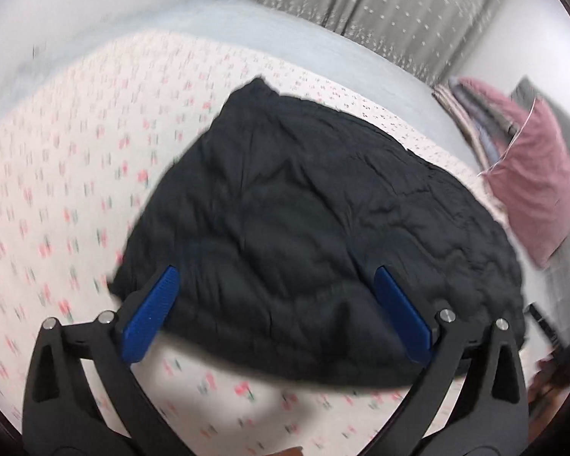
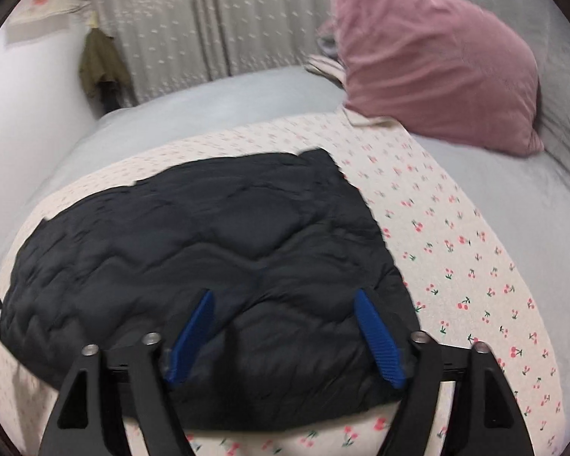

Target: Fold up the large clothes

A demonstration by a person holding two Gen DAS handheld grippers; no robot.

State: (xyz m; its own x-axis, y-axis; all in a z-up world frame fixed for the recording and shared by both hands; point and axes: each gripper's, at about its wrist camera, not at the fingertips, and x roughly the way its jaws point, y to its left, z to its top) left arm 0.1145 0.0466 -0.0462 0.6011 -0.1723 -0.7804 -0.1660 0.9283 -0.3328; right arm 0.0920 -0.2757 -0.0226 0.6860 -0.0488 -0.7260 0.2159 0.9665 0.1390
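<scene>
A dark quilted jacket lies folded flat on a cherry-print sheet spread over a grey bed. A pink pillow sits at the far right, with grey curtains beyond. Left gripper and right gripper hover above the near edge, jaws wide, gripping nothing (no readable writing anywhere).

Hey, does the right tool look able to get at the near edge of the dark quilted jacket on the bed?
Probably yes: the right tool hangs open above the dark quilted jacket, nothing lying between them.
</scene>
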